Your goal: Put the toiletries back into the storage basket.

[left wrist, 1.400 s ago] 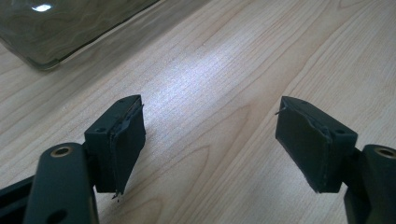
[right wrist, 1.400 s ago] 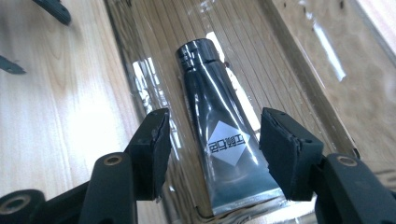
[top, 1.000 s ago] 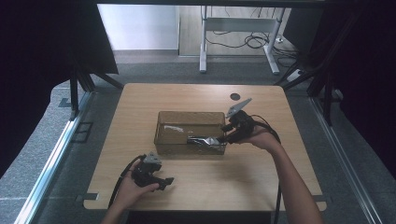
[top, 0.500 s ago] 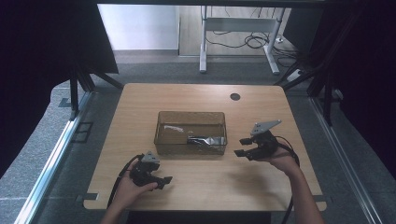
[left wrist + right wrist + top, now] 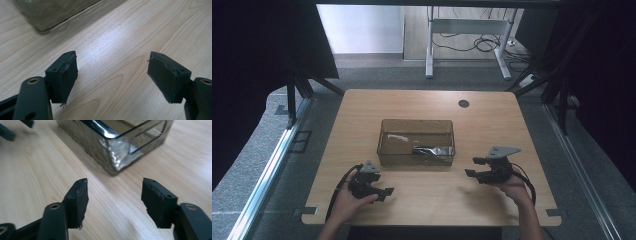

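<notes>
Two items, a dark packet [image 5: 432, 150] and a white strip [image 5: 397, 137], lie inside the clear bin [image 5: 416, 124]. Both claws, left claw [image 5: 387, 192] and right claw [image 5: 472, 166], flank its near side, wide open and empty, the right claw's jaws having just been opening; placing looks finished.

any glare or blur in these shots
Right gripper view: bright glare on the clear bin's corner, and the far left gripper is out of focus. Left gripper view: a pale sheen on the table between the open tongs. High view: dark surroundings, soft hand shadows.
</notes>
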Action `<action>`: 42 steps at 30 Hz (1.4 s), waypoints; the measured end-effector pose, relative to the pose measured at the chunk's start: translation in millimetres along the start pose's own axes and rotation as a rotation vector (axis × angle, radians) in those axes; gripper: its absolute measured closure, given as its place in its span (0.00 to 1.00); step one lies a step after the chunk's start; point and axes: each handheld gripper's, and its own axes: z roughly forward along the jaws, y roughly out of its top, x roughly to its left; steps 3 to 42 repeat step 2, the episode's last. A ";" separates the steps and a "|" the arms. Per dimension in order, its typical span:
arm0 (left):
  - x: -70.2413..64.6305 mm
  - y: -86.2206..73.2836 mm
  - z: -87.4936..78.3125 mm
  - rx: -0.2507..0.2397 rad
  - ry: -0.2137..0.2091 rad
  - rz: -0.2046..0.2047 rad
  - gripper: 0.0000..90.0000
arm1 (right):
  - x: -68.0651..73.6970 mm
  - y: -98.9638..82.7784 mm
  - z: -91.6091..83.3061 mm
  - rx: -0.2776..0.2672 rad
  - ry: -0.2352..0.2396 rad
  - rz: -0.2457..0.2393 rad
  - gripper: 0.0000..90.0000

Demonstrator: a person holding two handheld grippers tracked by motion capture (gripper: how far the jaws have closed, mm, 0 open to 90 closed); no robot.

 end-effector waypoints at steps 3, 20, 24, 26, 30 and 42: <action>-0.1 0.1 0.2 0.000 0.001 -0.001 0.27 | 1.1 0.4 -2.3 -0.021 -0.034 0.008 0.40; -0.1 0.1 0.2 0.000 0.001 -0.001 0.27 | 1.1 0.4 -2.3 -0.021 -0.034 0.008 0.40; -0.1 0.1 0.2 0.000 0.001 -0.001 0.27 | 1.1 0.4 -2.3 -0.021 -0.034 0.008 0.40; -0.1 0.1 0.2 0.000 0.001 -0.001 0.27 | 1.1 0.4 -2.3 -0.021 -0.034 0.008 0.40; -0.1 0.1 0.2 0.000 0.001 -0.001 0.27 | 1.1 0.4 -2.3 -0.021 -0.034 0.008 0.40; -0.1 0.1 0.2 0.000 0.001 -0.001 0.27 | 1.1 0.4 -2.3 -0.021 -0.034 0.008 0.40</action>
